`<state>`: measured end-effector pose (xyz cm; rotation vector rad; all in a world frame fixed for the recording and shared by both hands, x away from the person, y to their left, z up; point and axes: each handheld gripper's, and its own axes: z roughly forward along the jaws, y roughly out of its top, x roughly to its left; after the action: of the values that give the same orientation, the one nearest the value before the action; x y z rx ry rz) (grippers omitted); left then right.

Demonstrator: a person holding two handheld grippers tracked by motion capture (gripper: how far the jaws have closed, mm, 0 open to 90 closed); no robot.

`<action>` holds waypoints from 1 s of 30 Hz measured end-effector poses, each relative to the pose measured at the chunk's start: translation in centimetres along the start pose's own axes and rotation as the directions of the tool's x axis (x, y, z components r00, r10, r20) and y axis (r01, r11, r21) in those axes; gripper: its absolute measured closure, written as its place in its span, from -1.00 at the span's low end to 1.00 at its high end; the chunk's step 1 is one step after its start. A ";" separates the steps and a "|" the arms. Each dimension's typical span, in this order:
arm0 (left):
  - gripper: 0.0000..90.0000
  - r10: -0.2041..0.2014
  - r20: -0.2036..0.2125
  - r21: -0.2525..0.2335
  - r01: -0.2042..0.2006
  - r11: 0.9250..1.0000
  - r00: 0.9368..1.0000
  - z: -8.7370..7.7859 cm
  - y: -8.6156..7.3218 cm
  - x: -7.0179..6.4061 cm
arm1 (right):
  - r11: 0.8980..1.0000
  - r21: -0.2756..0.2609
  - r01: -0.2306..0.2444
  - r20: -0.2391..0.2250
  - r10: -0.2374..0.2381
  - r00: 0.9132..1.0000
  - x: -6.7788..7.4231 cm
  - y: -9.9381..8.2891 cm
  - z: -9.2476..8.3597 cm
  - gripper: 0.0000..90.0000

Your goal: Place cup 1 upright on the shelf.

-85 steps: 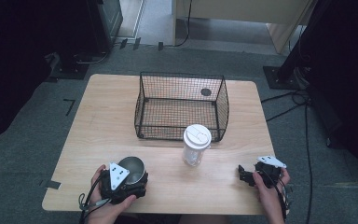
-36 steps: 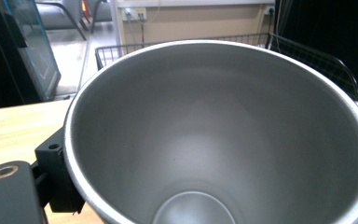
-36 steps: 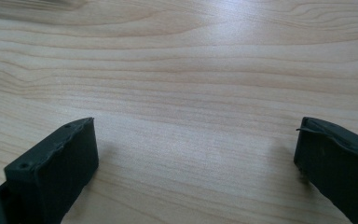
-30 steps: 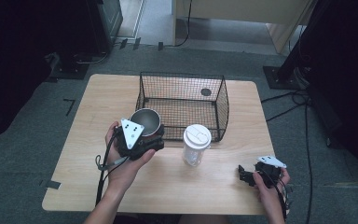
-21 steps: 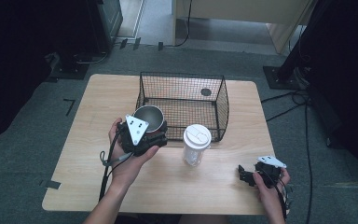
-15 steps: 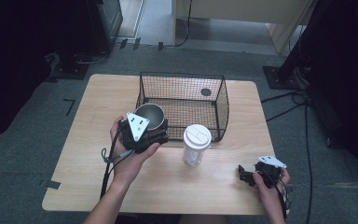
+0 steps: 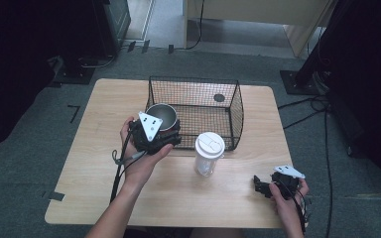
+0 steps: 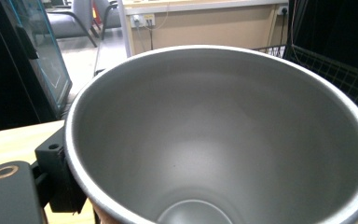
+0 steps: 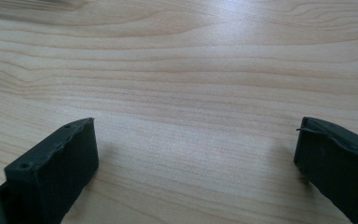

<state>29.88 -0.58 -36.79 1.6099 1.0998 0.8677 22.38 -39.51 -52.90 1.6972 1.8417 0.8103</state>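
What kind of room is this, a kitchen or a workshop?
Probably a lab or office set up for recording, not a kitchen: a bare wooden table on grey carpet, cables trailing over the floor, and wall sockets beside an office chair.

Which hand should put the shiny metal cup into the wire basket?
Left. The left gripper already holds the metal cup at the wire basket's front left corner, so it probably only needs to lift it over the rim. The right gripper rests open on the table, far from both.
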 end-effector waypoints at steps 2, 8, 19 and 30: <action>-0.82 -0.013 0.007 -0.010 0.013 1.000 1.000 0.3 0.4 -0.2 | 1.000 -0.001 0.000 0.001 0.000 1.000 0.0 0.0 0.0 -1.00; -0.82 -0.024 0.008 -0.033 0.024 0.999 1.000 1.1 1.0 -0.7 | 1.000 -0.001 0.001 0.001 -0.001 1.000 0.0 0.0 0.0 -1.00; -0.82 -0.029 -0.026 -0.032 0.028 0.999 0.999 3.1 1.8 -0.5 | 1.000 -0.001 0.001 0.001 -0.001 1.000 0.0 0.0 0.0 -1.00; -0.82 -0.032 -0.045 0.011 0.032 0.999 0.998 6.6 1.2 0.1 | 1.000 -0.001 0.003 0.001 -0.003 1.000 0.0 0.0 0.0 -1.00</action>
<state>36.21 -2.76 -37.55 1.5851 1.1616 0.8817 22.38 -39.54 -52.91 1.6934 1.8432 0.8088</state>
